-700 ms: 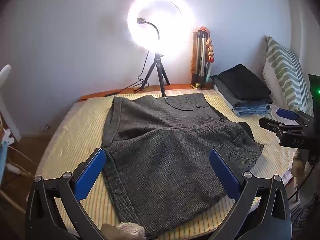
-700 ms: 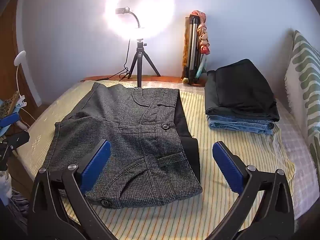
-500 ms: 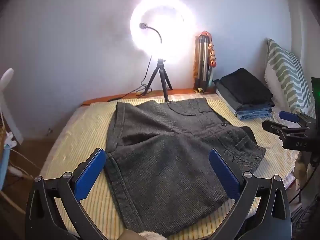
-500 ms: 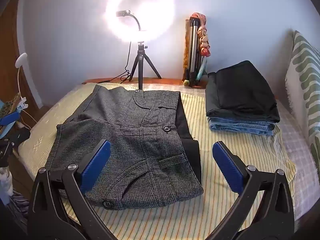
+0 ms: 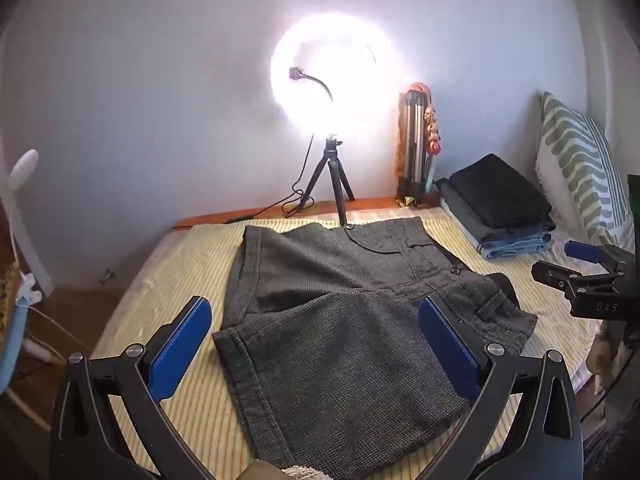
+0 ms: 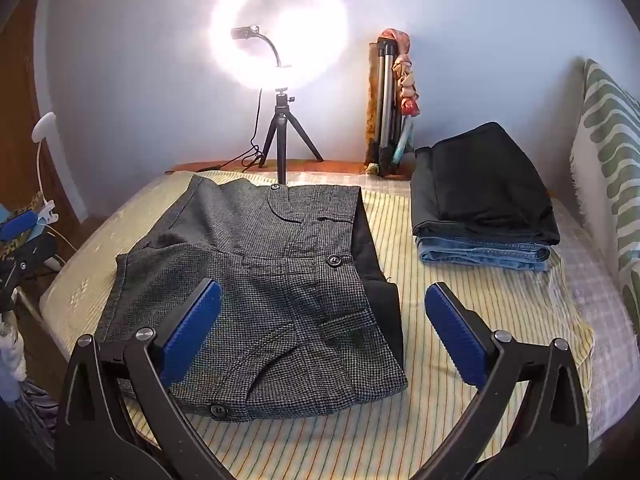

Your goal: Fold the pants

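Grey checked pants (image 5: 320, 272) lie folded over on a yellow striped mat (image 5: 188, 264) on the bed; in the right wrist view the pants (image 6: 260, 280) show a buttoned waistband and a black lining along their right edge. My left gripper (image 5: 314, 344) hovers open above the near left part of the pants, nothing between its blue pads (image 5: 180, 348). My right gripper (image 6: 324, 332) hangs open over the near right corner, also empty. Each gripper shows in the other's view: the right gripper (image 5: 588, 276) at the right edge, the left gripper (image 6: 16, 232) at the left edge.
A lit ring light on a small tripod (image 5: 332, 184) stands at the mat's far edge. A folded tripod (image 6: 388, 120) leans on the wall. A stack of folded black pants and jeans (image 6: 484, 208) sits far right beside a green striped pillow (image 6: 608, 140).
In the left wrist view the whole scene has slid down and shrunk: the left gripper has drawn back from the pants. The right wrist view is almost unchanged. Both grippers stay open.
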